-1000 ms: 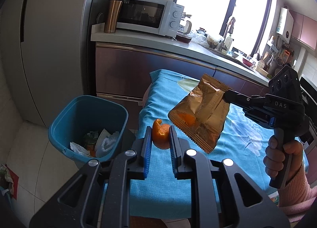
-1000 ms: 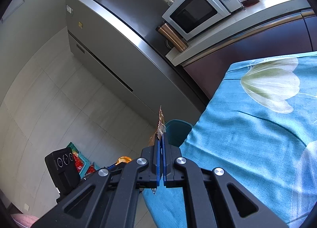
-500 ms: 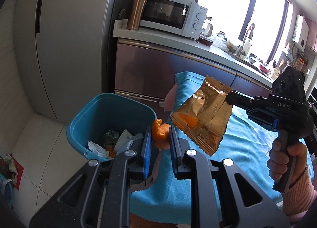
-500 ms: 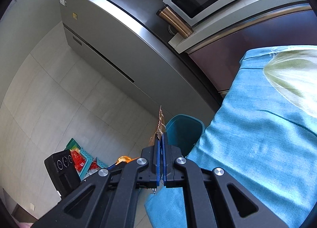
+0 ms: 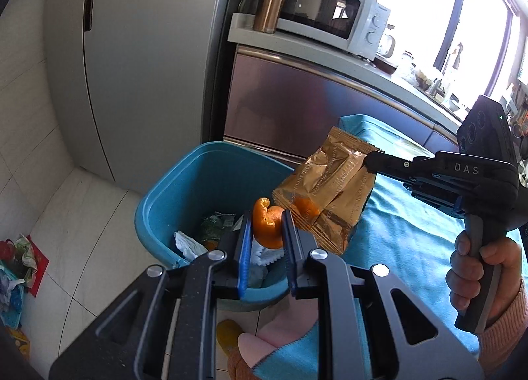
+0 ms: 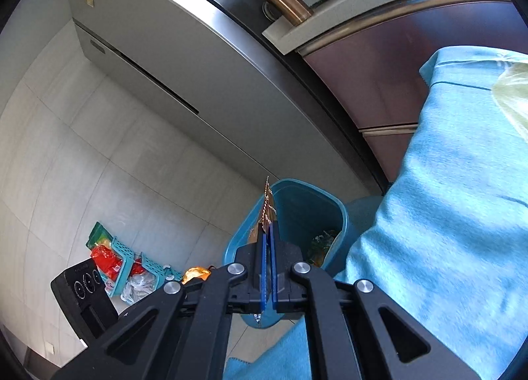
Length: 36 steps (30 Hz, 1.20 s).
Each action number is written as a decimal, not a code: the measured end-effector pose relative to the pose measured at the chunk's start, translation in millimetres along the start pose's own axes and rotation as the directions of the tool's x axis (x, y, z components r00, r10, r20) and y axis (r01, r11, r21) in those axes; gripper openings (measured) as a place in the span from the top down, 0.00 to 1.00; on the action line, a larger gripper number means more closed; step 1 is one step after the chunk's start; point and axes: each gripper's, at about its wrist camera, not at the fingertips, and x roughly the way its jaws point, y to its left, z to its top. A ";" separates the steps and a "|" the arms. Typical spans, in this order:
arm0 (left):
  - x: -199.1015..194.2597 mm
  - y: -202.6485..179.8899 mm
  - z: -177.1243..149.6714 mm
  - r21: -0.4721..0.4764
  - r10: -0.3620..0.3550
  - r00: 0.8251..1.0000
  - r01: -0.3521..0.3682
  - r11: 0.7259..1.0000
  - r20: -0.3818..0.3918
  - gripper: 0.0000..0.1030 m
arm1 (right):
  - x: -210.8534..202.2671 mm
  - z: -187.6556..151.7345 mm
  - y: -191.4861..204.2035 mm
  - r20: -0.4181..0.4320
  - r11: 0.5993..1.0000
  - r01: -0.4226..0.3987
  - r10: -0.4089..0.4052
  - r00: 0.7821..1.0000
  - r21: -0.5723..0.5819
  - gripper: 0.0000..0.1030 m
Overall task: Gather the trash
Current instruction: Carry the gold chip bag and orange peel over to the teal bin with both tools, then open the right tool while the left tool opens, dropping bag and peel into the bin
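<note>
My left claw (image 5: 266,237) sits low in the centre of the left wrist view, its blue-padded fingers (image 5: 245,248) closed partway around a curled piece of orange peel (image 5: 266,226), which they pinch from both sides. The peel hangs above the open teal plastic trash bin (image 5: 184,195), left of centre in that frame, where crumpled white paper and green scraps (image 5: 201,238) already lie at the bottom.

My right claw (image 5: 371,160) reaches in from the right side of the same frame, clamped tight on the upper corner of a crinkled gold foil snack bag (image 5: 326,191). The bag dangles at mid-frame, over the bin's right rim and the edge of the table under its blue cloth (image 5: 406,231). In the right wrist view the right claw (image 6: 268,234) shows its pads pressed together on the bag's serrated edge (image 6: 266,205), seen edge-on at lower centre, with the bin (image 6: 297,208) just behind it.

My hand in a pink sleeve (image 5: 478,267) grips the right handle at the far right. A grey refrigerator (image 5: 138,59) fills the upper left, and a white microwave (image 5: 330,20) with a copper tumbler (image 5: 272,0) beside it sits at the upper centre.
</note>
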 end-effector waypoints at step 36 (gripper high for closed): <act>26.8 11.1 -13.8 -0.047 0.009 1.000 -0.009 0.999 0.002 0.36 | 14.4 -16.6 19.3 -0.098 0.984 0.083 -0.099 0.990 -0.157 0.35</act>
